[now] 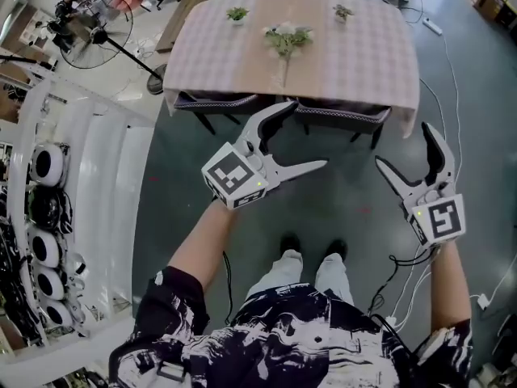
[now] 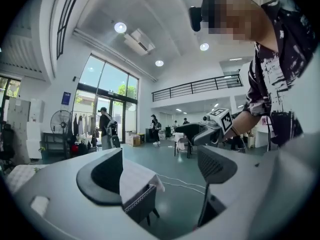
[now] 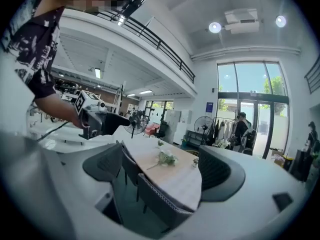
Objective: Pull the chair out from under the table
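The person is standing before the near edge of the counter (image 1: 380, 55), which is wearing a checked cloth (image 1: 242, 67), and is holding one pair of tongs in each hand. The left tongs (image 1: 307, 136) are hanging in the air just in front of the near edge, near its middle, with the jaws spread wide and nothing between them. The right tongs (image 1: 402, 145) are hovering off the near right corner, also gaping and empty. Two dark chairs are sitting pushed under the near edge, the left chair (image 1: 216, 101) and the right chair (image 1: 339, 113); only their backs and legs are showing. Neither pair of tongs is touching a chair. A flower bunch (image 1: 285, 39) is lying in the middle of the counter, and two small plants (image 1: 237, 13) are standing along the far edge. A fan (image 1: 97, 18) is standing off the far left corner.
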A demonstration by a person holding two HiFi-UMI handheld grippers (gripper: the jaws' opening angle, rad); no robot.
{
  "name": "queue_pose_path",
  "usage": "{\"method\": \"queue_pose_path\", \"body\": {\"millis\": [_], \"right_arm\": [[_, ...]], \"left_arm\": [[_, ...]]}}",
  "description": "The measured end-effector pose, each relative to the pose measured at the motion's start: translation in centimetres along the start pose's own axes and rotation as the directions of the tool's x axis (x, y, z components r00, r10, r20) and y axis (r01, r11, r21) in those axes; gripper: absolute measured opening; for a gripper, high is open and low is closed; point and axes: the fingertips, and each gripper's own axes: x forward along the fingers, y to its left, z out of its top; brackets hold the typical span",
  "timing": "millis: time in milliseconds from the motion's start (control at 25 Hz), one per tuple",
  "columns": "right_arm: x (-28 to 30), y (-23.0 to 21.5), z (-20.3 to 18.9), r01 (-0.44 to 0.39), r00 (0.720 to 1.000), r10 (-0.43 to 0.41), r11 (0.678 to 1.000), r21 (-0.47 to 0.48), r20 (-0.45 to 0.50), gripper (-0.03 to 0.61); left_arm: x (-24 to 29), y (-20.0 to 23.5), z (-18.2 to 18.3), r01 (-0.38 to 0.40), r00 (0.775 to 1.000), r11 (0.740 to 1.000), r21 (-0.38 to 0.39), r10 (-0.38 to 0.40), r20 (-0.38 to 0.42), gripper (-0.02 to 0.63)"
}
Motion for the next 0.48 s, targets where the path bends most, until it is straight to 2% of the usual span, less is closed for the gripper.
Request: {"method": "queue_pose_path", "body": {"millis": [120,240,360,480], "right_arm": [[3.4,-0.9,-3.1,-0.059,0.995,0.054,0.996,-0.062,-0.080,0.430],[6.9,-0.9,-6.4,-0.137,0.977,0.112,0.982,-0.134,-0.179,0.430],[10.4,-0.9,-9.7,-0.206,0.954,0.145,0.953,-0.224,-0.262,0.430],[13.0,0.1,-13.8,-0.279,0.918,0.158,0.909,-0.309,-0.363,0.430]], "left_arm": [[2.6,2.0,-2.9,0.025,0.997,0.999,0.031,-0.023,-0.076,0.449],[5.0,4.1,-6.2,0.055,0.985,0.997,0.053,-0.045,-0.165,0.449],[7.6,6.2,-10.1,0.090,0.958,0.991,0.096,-0.060,-0.279,0.449],[9.4,7.3,-14.9,0.137,0.916,0.982,0.133,-0.074,-0.394,0.449]]}}
